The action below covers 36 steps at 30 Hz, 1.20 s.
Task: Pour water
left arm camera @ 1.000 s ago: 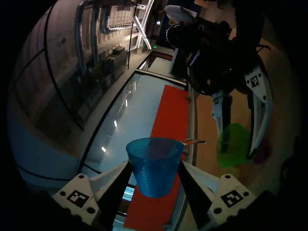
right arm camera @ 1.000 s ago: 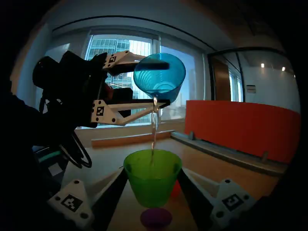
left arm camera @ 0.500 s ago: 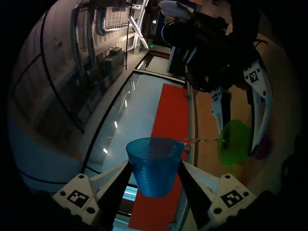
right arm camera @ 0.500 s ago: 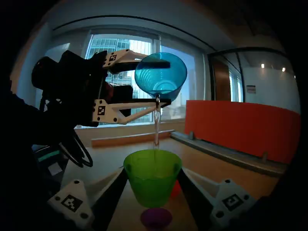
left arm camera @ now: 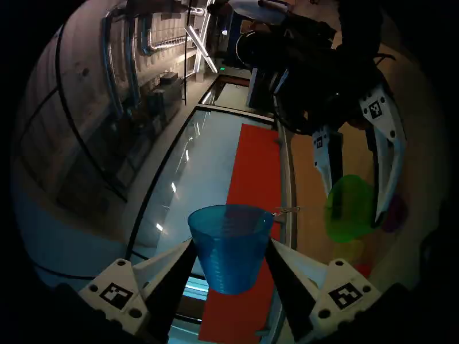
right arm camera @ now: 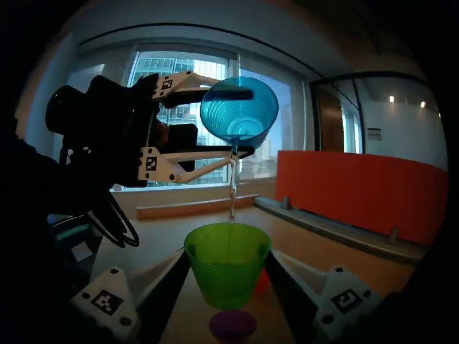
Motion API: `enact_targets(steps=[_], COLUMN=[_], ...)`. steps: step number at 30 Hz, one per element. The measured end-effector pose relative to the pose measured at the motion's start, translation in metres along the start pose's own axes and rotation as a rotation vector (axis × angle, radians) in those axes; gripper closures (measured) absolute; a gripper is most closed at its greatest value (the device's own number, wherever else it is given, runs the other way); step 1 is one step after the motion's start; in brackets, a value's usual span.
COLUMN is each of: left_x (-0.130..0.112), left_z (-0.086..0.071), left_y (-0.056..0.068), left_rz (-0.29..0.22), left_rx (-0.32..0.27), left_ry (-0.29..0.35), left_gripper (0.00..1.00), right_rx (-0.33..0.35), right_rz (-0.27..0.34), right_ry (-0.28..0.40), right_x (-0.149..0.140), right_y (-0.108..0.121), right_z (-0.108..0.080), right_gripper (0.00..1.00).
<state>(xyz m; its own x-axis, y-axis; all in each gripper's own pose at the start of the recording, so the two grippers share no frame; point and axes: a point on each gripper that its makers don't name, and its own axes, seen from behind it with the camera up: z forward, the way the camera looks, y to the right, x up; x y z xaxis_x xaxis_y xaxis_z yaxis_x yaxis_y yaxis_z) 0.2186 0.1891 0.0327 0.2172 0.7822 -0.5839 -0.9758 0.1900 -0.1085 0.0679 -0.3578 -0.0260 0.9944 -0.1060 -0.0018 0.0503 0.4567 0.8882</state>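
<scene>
My left gripper (left arm camera: 230, 259) is shut on a translucent blue cup (left arm camera: 230, 247) tipped on its side. In the right gripper view the blue cup (right arm camera: 239, 113) hangs high with its mouth toward me, and a thin stream of water (right arm camera: 232, 189) falls from its rim into the green cup (right arm camera: 228, 264). My right gripper (right arm camera: 228, 274) is shut on that upright green cup. The left gripper view has the green cup (left arm camera: 349, 207) at the right, held between the right gripper's white fingers (left arm camera: 390, 155).
A wooden table (right arm camera: 321, 252) lies below, with an orange partition (right arm camera: 367, 186) along its right side. A purple cup (right arm camera: 232, 325) and a red one (right arm camera: 262, 282) sit on the table under the green cup. Large windows (right arm camera: 172, 74) stand behind.
The water stream has thinned. The blue cup has tipped slightly further and the left gripper view has shifted a little; the green cup stays in place.
</scene>
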Motion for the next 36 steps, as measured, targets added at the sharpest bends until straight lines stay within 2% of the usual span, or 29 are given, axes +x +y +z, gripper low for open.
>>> enact_targets(steps=[9, 15, 36], left_x=[0.002, 0.004, 0.012], left_z=[0.001, 0.003, -0.001], left_y=[-0.004, -0.002, -0.005], left_rz=[0.037, 0.057, 0.176], left_rx=[-0.002, -0.005, -0.009], left_ry=[-0.002, 0.001, -0.006], left_gripper=[0.19, 0.19, 0.19], right_rx=[-0.001, 0.000, -0.004], right_rz=[0.001, -0.001, -0.004], right_ry=[0.003, 0.005, 0.005], right_x=[-0.001, -0.001, -0.002], right_y=[0.003, 0.003, 0.006], right_z=[-0.001, 0.000, 0.001], right_gripper=[0.11, 0.11, 0.11])
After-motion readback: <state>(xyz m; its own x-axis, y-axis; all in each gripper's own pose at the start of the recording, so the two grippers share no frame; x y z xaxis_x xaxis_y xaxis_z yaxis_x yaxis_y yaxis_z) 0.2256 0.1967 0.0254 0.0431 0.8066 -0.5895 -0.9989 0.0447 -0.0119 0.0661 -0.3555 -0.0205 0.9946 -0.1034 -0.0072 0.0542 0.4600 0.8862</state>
